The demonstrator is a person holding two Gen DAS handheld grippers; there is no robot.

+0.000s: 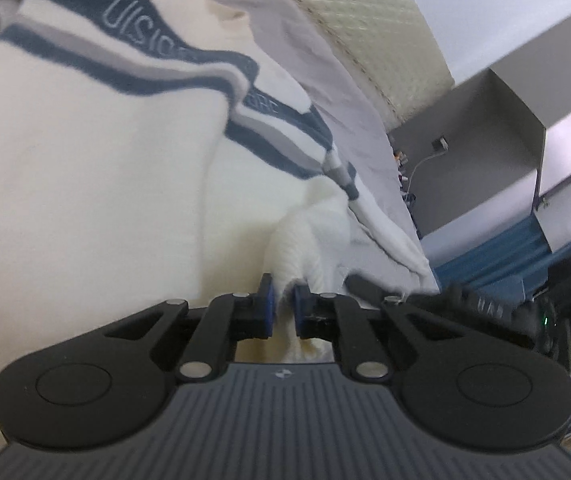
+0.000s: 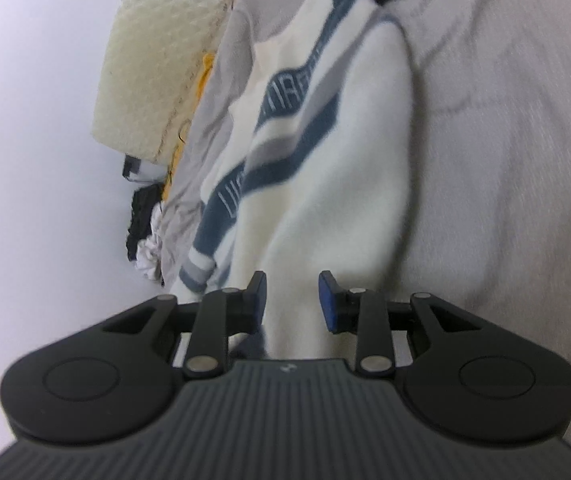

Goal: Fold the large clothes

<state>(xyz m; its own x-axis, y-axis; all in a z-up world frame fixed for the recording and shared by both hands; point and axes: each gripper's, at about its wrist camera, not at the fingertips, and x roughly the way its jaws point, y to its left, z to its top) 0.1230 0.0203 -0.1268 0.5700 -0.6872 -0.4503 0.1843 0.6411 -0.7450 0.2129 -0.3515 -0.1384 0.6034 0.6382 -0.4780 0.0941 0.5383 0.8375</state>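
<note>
A cream sweater [image 1: 85,168] with navy and grey chest stripes and stitched lettering lies on a grey bed sheet [image 2: 505,160]. My left gripper [image 1: 283,300] is shut on a ribbed cream edge [image 1: 305,236] of the sweater, bunched between the blue pads [image 1: 268,308]. In the right wrist view the same sweater [image 2: 325,208] spreads ahead, its striped cuff [image 2: 197,270] at the left. My right gripper [image 2: 292,292] is open just above the sweater's cream fabric, holding nothing.
A quilted cream headboard [image 1: 369,28] stands at the bed's end, also in the right wrist view [image 2: 153,52]. Black and white clothes [image 2: 145,224] are heaped by the white wall. A grey cabinet [image 1: 485,148] and blue furniture [image 1: 505,248] stand beyond the bed.
</note>
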